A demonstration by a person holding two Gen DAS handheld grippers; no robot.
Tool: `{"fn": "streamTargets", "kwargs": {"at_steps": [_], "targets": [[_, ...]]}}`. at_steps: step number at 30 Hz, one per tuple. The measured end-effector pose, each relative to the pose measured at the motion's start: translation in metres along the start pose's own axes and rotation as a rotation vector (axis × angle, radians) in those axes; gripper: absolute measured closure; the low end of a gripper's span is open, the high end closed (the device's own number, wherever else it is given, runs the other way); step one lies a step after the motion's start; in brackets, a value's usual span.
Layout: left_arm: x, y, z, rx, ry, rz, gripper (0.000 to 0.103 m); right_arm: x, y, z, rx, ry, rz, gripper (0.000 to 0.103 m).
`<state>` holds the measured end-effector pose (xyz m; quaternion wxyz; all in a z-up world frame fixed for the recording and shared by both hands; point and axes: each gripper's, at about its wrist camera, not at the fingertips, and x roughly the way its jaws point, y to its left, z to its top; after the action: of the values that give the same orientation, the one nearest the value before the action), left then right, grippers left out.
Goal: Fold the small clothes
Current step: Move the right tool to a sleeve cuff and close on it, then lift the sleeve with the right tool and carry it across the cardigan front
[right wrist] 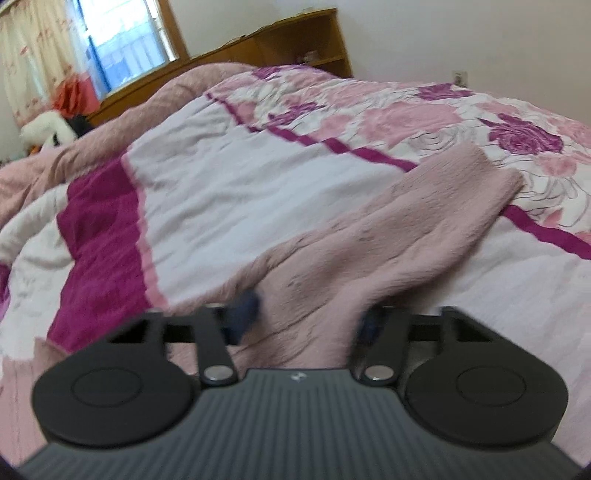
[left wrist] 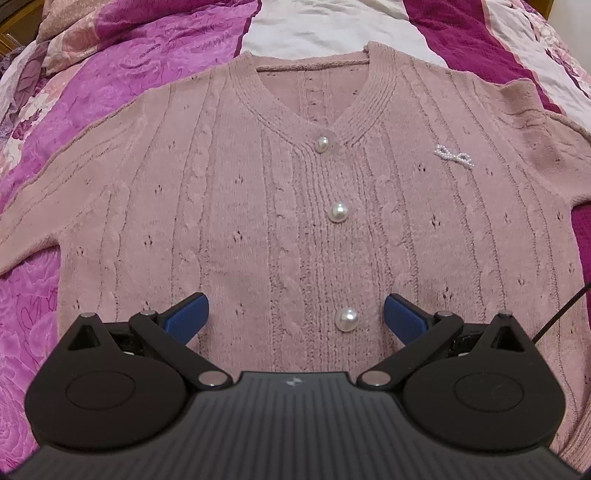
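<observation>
A pink knitted cardigan (left wrist: 258,206) with pearl buttons (left wrist: 338,212) lies flat, front up, on the bed. My left gripper (left wrist: 295,314) is open above its lower front, the blue fingers (left wrist: 188,314) either side of the lowest button, holding nothing. In the right wrist view, one pink sleeve (right wrist: 406,229) stretches away across the quilt. My right gripper (right wrist: 306,314) is over the near part of that sleeve, its blue fingers (right wrist: 243,314) wide apart with the fabric bunched between them. The view is blurred.
The bed has a pink, magenta and white floral quilt (right wrist: 229,177). A wooden headboard shelf (right wrist: 288,48), a window with a curtain (right wrist: 122,33) and soft toys (right wrist: 48,127) are at the far side. A black cable (left wrist: 561,314) crosses the right edge.
</observation>
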<state>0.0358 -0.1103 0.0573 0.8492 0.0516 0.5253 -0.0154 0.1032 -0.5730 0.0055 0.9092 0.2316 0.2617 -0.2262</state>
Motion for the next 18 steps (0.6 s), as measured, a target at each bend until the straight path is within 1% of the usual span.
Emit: {"fn": "streamTargets", "kwargs": {"at_steps": [1, 3, 6, 9, 11, 15, 18], "targets": [[0.0, 0.0, 0.0, -0.001, 0.002, 0.0, 0.0, -0.001, -0.002, 0.0, -0.005, -0.003, -0.005, 0.077], [0.0, 0.0, -0.001, 0.0, 0.003, 0.001, 0.0, -0.004, -0.007, 0.0, -0.006, -0.014, 0.014, 0.086], [0.0, 0.0, -0.001, -0.001, 0.004, 0.006, 0.0, -0.011, -0.013, -0.002, 0.008, -0.033, 0.022, 0.09], [0.002, 0.0, -0.001, -0.005, 0.009, 0.006, 0.0, -0.026, -0.014, -0.004, 0.011, -0.091, 0.038, 0.091], [0.003, 0.0, -0.001, -0.006, 0.01, 0.007, 0.0, -0.037, -0.015, -0.004, 0.024, -0.119, 0.061, 0.093], [0.002, 0.0, -0.001, -0.004, 0.007, 0.005, 0.0, -0.062, -0.011, 0.001, 0.042, -0.157, 0.126, 0.093], [0.001, 0.0, 0.0, -0.007, 0.003, -0.001, 0.0, -0.081, 0.0, 0.005, 0.018, -0.184, 0.172, 0.093]]}}
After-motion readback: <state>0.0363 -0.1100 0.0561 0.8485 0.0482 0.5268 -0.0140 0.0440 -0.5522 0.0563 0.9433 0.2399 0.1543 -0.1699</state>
